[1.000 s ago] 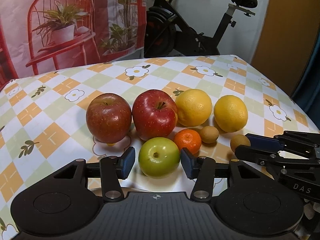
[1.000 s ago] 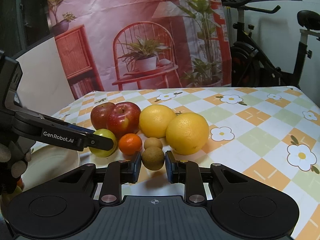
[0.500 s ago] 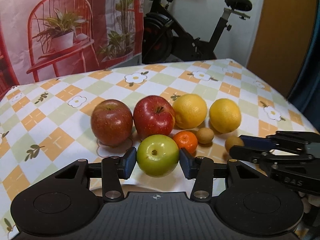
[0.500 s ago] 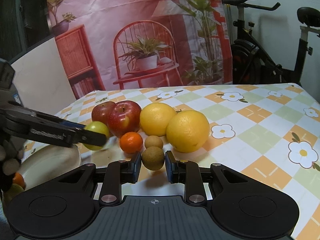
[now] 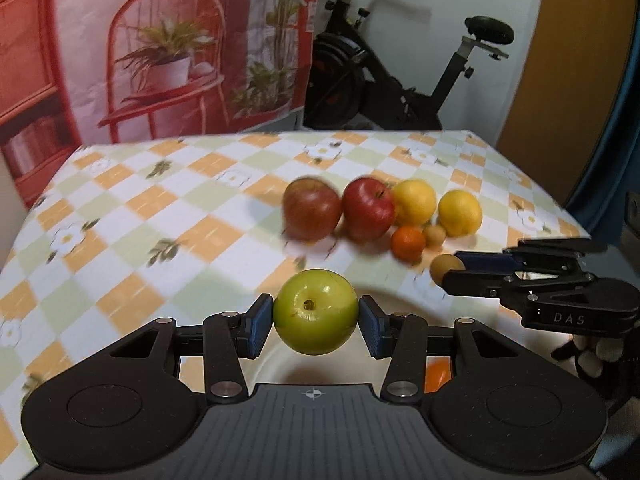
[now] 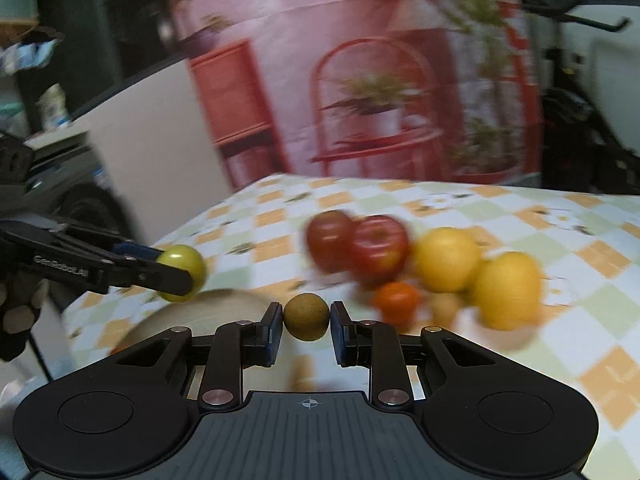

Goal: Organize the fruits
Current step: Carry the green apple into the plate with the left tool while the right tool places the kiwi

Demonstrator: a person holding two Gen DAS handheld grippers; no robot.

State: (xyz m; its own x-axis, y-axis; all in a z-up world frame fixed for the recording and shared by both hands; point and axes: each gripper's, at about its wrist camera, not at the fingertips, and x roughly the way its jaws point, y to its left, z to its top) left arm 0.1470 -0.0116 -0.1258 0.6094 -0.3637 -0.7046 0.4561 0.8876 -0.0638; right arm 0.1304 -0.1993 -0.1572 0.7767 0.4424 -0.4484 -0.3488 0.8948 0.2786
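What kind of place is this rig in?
Probably a room in a home, staged for recording: black exercise bike against the wall, printed red-chair backdrop hung behind, and a checked floral tablecloth covering the table.

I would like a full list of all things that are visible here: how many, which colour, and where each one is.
green apple: 1, green, held above the plate
brown fruit: 2, brown, one held, one by the mandarin
red apples: 2, red, on the table
yellow citrus: 2, yellow, right of the apples
mandarin: 1, orange, in front of the citrus
plate: 1, cream, near table edge
table: 1, checked cloth
exercise bike: 1, black, behind
left hand-held gripper: shut on green apple
right hand-held gripper: shut on brown fruit
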